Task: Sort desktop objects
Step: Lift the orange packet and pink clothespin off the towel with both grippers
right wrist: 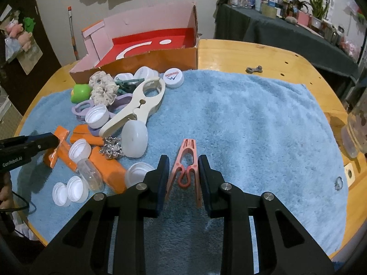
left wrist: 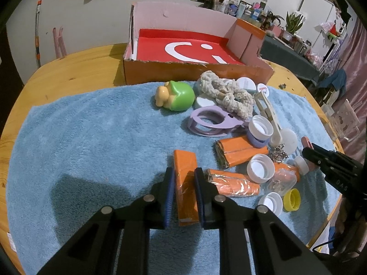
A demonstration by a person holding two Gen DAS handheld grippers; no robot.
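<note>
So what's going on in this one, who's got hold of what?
A person is sorting clutter on a blue towel, a gripper in each hand. The left gripper is shut on an orange packet. The right gripper has a pink clothes peg between its pads, gripped by the look of it. The orange box behind the pile looks empty where its floor shows.
</note>
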